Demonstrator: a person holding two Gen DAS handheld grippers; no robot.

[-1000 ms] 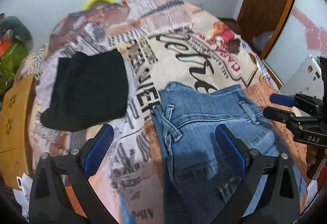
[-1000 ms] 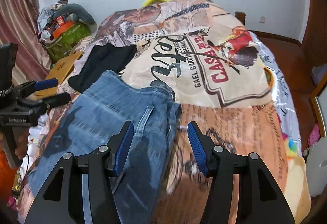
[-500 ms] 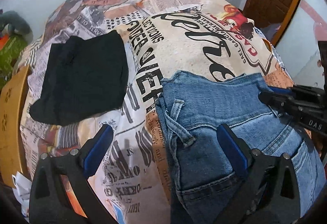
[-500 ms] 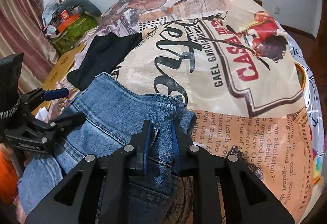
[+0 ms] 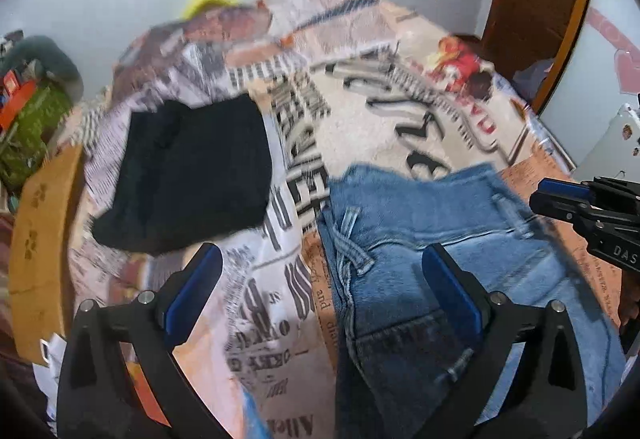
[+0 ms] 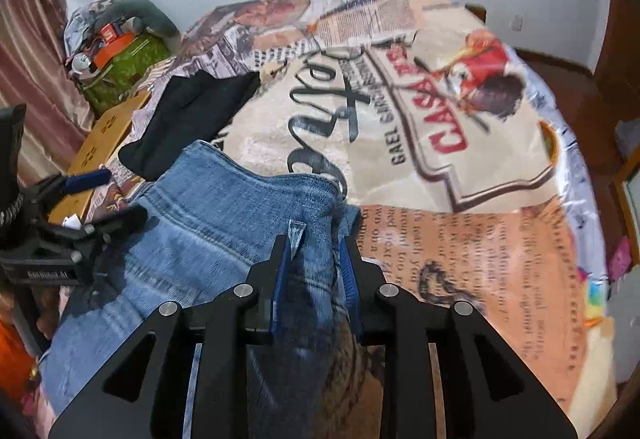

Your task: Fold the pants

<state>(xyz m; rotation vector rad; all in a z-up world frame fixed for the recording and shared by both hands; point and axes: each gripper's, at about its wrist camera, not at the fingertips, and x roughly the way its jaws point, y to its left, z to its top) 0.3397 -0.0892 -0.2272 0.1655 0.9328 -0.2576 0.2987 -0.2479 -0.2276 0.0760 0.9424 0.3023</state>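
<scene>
While the waistband corner of the blue denim pants (image 6: 240, 231) is pinched between the pressed-in jaws of the right gripper (image 6: 314, 271), the left gripper (image 5: 320, 287) is held spread wide, gripping nothing. The pants are spread on the newspaper-print bedspread (image 6: 460, 231), lower centre of both frames, long axis running down toward the bottom edge. The free waistband corner with its belt loop (image 5: 352, 239) is seen in the left view only, just above the gap between the open jaws. A folded black garment (image 5: 188, 175) is shown centre left.
</scene>
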